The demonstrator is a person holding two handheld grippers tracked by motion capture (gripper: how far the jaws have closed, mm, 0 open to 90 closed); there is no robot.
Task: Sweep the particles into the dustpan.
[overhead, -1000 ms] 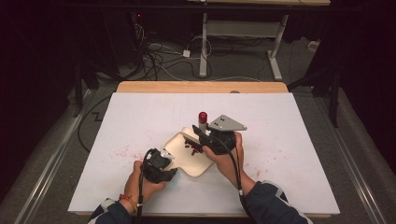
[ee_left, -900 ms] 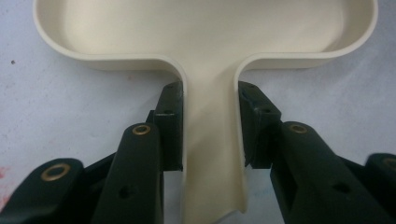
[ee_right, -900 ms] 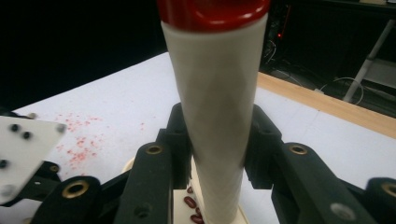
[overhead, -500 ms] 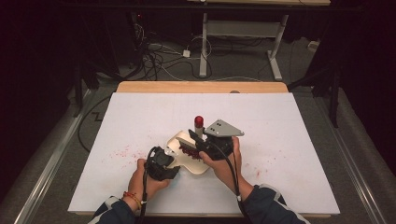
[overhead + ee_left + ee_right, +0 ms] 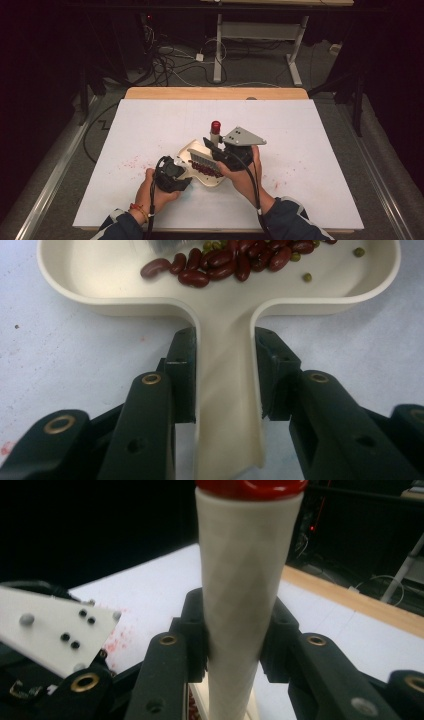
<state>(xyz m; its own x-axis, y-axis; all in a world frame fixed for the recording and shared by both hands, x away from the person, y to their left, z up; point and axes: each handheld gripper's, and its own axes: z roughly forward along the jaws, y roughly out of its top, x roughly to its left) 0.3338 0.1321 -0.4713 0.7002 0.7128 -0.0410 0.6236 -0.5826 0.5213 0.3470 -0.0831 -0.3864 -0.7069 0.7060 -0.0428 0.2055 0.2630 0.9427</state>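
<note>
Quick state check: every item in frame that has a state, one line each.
Left gripper: shut on dustpan handle.
Right gripper: shut on brush handle.
Dustpan: flat on the table, holding beans.
Brush: handle upright, red cap on top, bristles down in the dustpan.
Red beans: piled inside the dustpan, a few small green ones among them.
Table: white sheet, faint red specks.

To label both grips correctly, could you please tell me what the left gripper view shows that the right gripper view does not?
Left gripper view: the left gripper, jaws shut on the dustpan handle, with kidney beans and small green beans in the pan. Right gripper view: the right gripper, jaws shut on the brush handle under its red cap, plus the wooden table edge. Both: the white table cover.
</note>
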